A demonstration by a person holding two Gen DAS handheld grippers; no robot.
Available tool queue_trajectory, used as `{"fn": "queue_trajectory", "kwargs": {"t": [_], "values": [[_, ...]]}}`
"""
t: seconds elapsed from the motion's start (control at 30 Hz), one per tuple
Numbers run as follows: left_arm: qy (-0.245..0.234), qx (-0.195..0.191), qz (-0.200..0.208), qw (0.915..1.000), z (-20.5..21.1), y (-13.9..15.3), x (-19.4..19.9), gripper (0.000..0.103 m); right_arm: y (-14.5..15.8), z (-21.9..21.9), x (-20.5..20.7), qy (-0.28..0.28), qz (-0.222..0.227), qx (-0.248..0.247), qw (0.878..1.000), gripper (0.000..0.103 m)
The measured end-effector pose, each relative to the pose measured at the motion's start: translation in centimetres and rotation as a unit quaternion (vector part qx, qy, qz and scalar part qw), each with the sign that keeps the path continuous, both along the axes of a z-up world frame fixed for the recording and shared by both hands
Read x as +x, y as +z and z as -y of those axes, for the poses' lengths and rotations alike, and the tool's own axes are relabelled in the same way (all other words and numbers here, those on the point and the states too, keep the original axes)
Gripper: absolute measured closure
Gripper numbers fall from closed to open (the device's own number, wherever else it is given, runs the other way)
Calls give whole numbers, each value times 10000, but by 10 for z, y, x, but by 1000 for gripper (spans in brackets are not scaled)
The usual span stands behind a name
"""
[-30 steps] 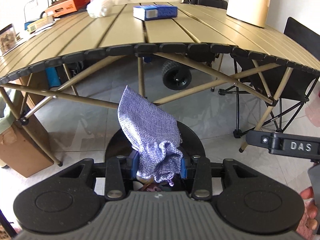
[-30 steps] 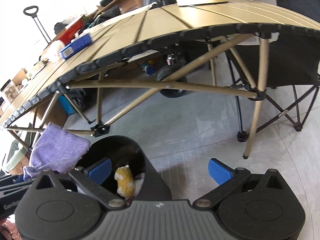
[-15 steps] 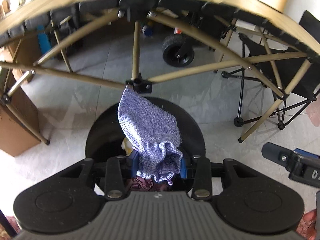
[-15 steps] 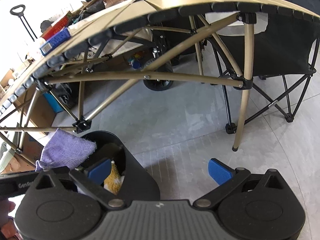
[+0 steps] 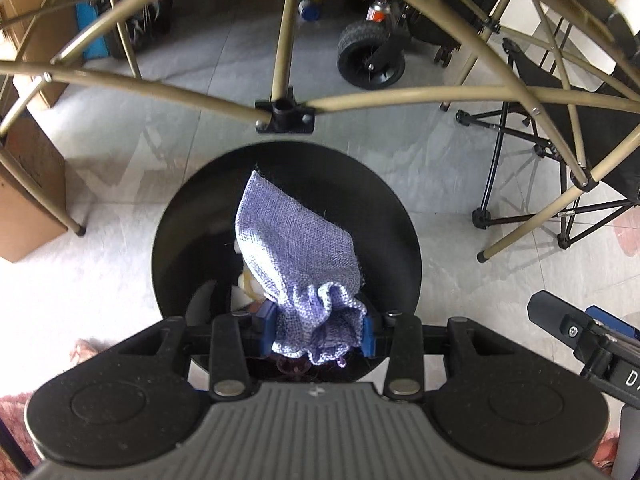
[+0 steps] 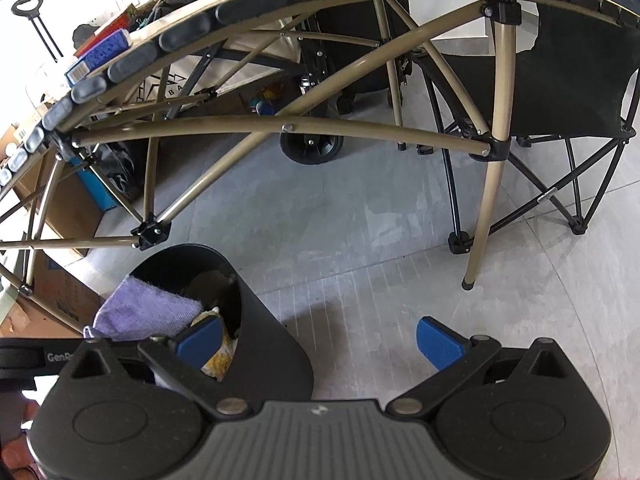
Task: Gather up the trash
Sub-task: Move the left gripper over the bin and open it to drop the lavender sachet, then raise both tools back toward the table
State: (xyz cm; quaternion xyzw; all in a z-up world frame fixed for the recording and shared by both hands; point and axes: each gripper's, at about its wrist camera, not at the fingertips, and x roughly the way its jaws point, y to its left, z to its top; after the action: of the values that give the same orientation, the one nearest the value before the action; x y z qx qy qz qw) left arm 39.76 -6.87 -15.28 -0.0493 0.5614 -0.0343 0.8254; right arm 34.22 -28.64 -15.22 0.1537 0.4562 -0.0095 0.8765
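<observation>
Left claw (image 5: 318,330) pinches bunched purple woven cloth (image 5: 296,256) directly over round black plastic bin (image 5: 404,240), w/ other scraps already inside, so drop's prob. next; right claw (image 6: 320,338) at 3 o'clock gapes wide w/ nothing, blue box (image 6: 98,56) waits on slatted tan worktop (image 6: 240,8).

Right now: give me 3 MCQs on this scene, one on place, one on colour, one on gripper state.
1. Where does the cloth hang?
A. On the tabletop
B. Over the open black bin
C. On the floor beside the chair

2. What colour is the cloth?
A. Purple-blue
B. Red
C. Green

3. How stands the right gripper?
A. Shut on the cloth
B. Shut on the bin's rim
C. Open, holding nothing

Key: 1 B, the bin's mouth lies right below the cloth in the left gripper. 2 A, the weave shows purple-blue in both views. 3 C, its blue pads stand wide apart over bare floor.
</observation>
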Motion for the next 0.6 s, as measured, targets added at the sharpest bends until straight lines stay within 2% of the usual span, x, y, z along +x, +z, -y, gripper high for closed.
{"fn": "queue_trajectory", "kwargs": {"t": [0.23,0.3,0.33,0.37,0.4,0.43,0.6], "values": [[27,-35,-125,9999,2,-6,1,63,-1,0,1,2,-26,2,10000,0],[60,-21,-126,9999,1,-6,1,57,-1,0,1,-2,-27,2,10000,0],[75,-28,-123,9999,1,-6,1,47,-1,0,1,-2,-25,2,10000,0],[91,-52,-112,9999,1,-4,1,28,-1,0,1,-3,-24,2,10000,0],[117,-78,-89,9999,0,-3,0,17,-1,0,1,-6,-22,1,10000,0],[152,-92,-54,9998,-1,-2,0,0,-1,0,1,-4,-24,2,10000,0],[158,-88,-47,9998,-2,-1,-1,0,-2,1,1,-11,-8,5,10000,0]]}}
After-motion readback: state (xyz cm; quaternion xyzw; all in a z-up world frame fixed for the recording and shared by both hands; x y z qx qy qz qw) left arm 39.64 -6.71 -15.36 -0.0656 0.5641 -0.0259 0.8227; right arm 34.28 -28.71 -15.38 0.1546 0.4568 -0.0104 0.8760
